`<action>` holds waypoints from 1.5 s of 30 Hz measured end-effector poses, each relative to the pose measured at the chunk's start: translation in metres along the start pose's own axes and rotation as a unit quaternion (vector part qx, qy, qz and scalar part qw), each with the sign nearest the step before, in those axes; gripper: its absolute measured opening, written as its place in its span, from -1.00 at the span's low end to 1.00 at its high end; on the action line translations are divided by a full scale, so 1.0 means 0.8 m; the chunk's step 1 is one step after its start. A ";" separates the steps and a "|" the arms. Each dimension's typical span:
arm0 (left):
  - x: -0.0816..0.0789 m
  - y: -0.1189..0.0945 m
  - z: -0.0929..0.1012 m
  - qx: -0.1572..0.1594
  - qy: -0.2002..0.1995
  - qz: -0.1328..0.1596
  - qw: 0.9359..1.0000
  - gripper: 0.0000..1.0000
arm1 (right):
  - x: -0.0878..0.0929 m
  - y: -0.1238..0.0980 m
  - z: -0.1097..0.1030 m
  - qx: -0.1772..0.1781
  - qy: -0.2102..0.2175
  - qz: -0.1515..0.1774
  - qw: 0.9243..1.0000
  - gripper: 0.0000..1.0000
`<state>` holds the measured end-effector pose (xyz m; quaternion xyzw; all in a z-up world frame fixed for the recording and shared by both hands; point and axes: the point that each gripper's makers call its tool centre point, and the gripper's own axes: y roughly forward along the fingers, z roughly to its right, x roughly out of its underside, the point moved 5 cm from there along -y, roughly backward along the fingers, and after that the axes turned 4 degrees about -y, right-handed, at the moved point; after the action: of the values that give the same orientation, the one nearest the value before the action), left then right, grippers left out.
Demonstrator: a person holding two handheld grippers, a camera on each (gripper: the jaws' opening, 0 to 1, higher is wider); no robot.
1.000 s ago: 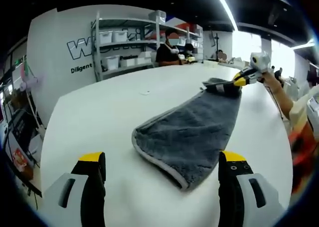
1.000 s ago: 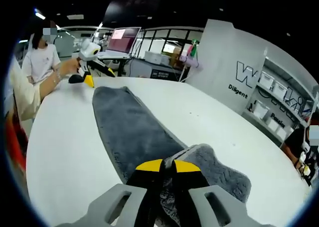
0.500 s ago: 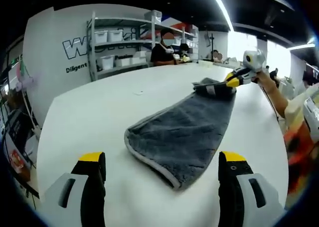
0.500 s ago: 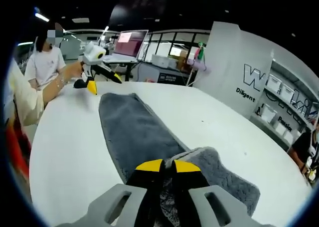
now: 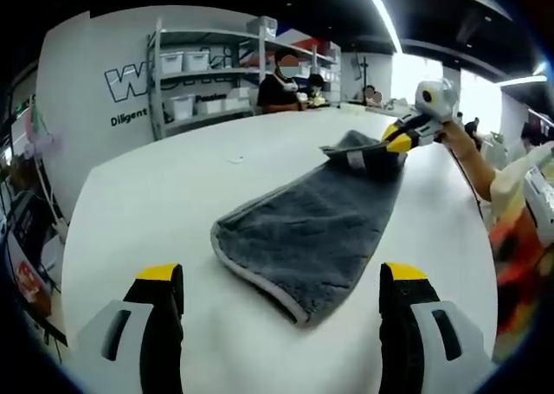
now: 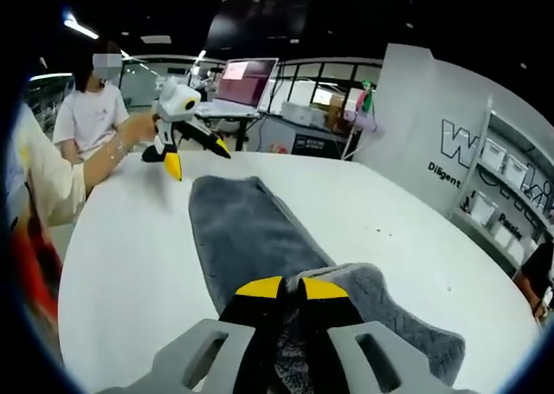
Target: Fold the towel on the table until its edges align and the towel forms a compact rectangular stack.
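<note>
A grey towel (image 5: 312, 229) lies lengthwise on the white table (image 5: 164, 195), its near end between my left gripper's jaws. My left gripper (image 5: 281, 274) is open and low over the table, holding nothing. At the towel's far end my right gripper (image 5: 400, 138) is shut on a corner and holds it raised and folded over. In the right gripper view, the right gripper (image 6: 290, 288) pinches a bunched fold of the towel (image 6: 247, 234). Beyond the towel's other end, the left gripper (image 6: 197, 156) hangs open in a person's hand.
Metal shelves with white bins (image 5: 208, 82) stand past the table's far edge, and people (image 5: 281, 82) sit there. A monitor (image 6: 247, 74) and desks stand behind the table. The person's sleeve (image 6: 48, 182) runs along the table's side. Bare tabletop (image 6: 121, 273) lies beside the towel.
The two grippers have drawn closer together, the right one carrying the towel's corner back over the towel. The flat stretch of towel looks shorter. Neither gripper's state has changed.
</note>
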<state>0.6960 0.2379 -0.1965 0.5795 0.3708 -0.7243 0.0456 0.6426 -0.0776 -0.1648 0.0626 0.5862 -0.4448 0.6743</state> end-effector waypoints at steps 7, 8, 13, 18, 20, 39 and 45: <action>0.002 0.001 0.001 0.005 0.000 -0.003 1.000 0.84 | -0.015 0.016 -0.014 -0.016 -0.010 0.006 1.000 -0.94; 0.002 0.001 0.002 0.006 -0.001 -0.003 1.000 0.84 | -0.017 0.019 -0.016 -0.019 -0.011 0.007 1.000 -0.94; 0.003 0.000 0.003 0.008 -0.001 -0.003 1.000 0.84 | -0.024 0.029 -0.021 -0.027 -0.014 0.010 0.999 -0.94; 0.004 -0.002 0.001 0.008 -0.002 -0.003 1.000 0.84 | -0.037 0.039 -0.022 -0.031 -0.018 0.017 0.999 -0.94; 0.005 -0.003 0.001 0.008 -0.002 -0.004 1.000 0.84 | -0.042 0.043 -0.022 -0.033 -0.020 0.020 0.999 -0.94; 0.006 -0.006 0.001 0.012 -0.002 -0.006 1.000 0.84 | -0.096 0.074 -0.036 -0.052 -0.046 0.049 0.996 -0.94; 0.005 -0.004 0.002 0.015 -0.001 -0.009 1.000 0.84 | -0.113 0.084 -0.039 -0.058 -0.054 0.058 0.995 -0.94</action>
<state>0.6920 0.2410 -0.1984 0.5763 0.3654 -0.7304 0.0307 0.6724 0.0292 -0.1272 0.0329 0.5690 -0.3724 0.7325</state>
